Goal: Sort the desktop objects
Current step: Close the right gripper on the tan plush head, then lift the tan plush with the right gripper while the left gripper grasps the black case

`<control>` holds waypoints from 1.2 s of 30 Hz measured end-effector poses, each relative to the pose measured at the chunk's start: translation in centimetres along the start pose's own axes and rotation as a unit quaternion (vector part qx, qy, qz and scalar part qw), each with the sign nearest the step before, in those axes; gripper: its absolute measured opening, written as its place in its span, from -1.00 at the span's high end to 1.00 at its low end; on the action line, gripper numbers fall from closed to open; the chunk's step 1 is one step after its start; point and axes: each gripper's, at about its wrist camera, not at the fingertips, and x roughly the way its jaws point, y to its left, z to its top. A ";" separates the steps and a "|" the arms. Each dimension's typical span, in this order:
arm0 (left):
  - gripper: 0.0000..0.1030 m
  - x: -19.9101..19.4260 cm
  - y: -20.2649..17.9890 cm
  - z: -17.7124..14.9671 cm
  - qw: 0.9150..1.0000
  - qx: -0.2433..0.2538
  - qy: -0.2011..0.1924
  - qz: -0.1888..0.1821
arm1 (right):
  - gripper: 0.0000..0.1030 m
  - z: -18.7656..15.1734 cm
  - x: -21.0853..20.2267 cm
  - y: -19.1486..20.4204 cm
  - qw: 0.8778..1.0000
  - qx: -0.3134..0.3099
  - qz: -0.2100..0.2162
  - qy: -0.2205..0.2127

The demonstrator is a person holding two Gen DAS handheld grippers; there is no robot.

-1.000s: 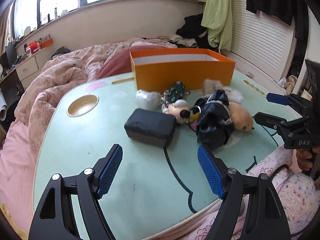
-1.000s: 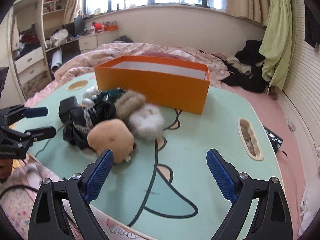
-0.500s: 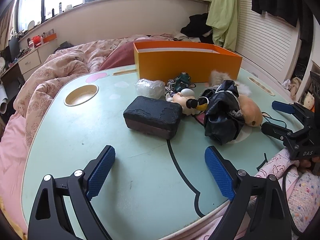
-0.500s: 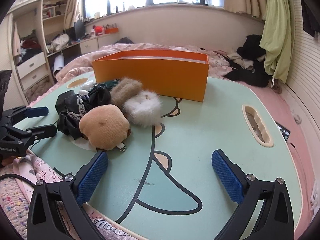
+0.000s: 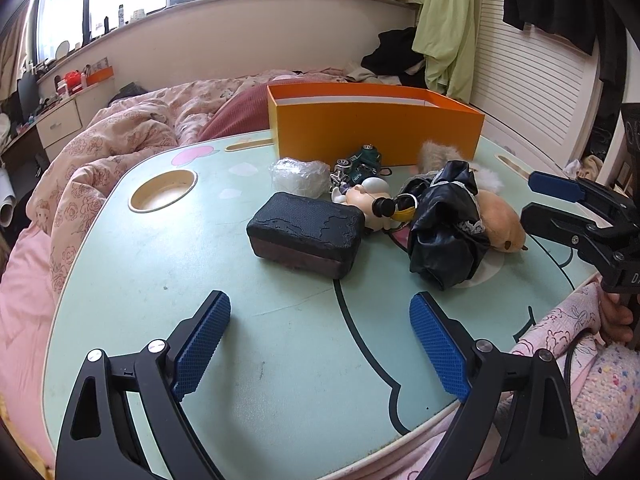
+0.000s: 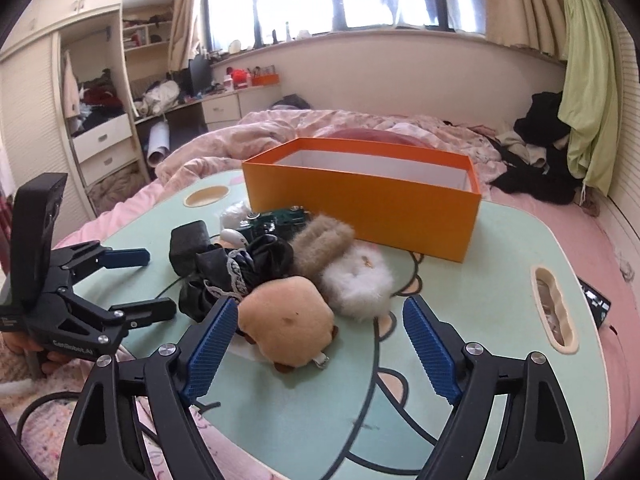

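My left gripper (image 5: pixel 320 344) stands open over bare table (image 5: pixel 280 380), nothing between its pads; the black case (image 5: pixel 306 234) lies ahead of them, the orange box (image 5: pixel 376 128) farther beyond. My right gripper (image 6: pixel 316 344) has just been narrowing yet grips nothing: the tan plush toy (image 6: pixel 288 322) sits just inside my left pad, untouched, with the white fur puff (image 6: pixel 356 284) ahead.
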 end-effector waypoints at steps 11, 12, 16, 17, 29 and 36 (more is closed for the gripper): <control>-0.77 0.0 0.0 0.0 1.000 0.000 -0.001 -0.001 | 0.03 -2.1 -0.9 -1.0 0.999 0.014 0.035 0.021; -0.77 0.0 0.0 0.0 1.000 0.000 -0.001 -0.001 | 0.03 -2.6 -1.6 -1.4 0.999 0.019 0.030 0.017; -0.77 0.0 0.0 0.0 1.000 0.000 -0.002 0.000 | -0.08 -4.1 -3.3 -2.2 1.000 0.018 0.001 0.008; -0.77 0.0 0.0 0.0 1.000 0.000 -0.002 0.000 | -0.12 -4.3 -3.5 -2.3 1.000 0.016 -0.007 0.004; -0.77 0.0 0.0 -0.1 1.000 -0.001 -0.003 0.000 | -0.64 -3.0 -0.1 -2.1 0.998 0.005 -0.057 0.019; -0.77 -0.2 0.0 -0.1 1.000 -0.003 -0.006 0.001 | 0.05 -3.7 -1.2 -1.1 0.999 -0.015 -0.041 -0.022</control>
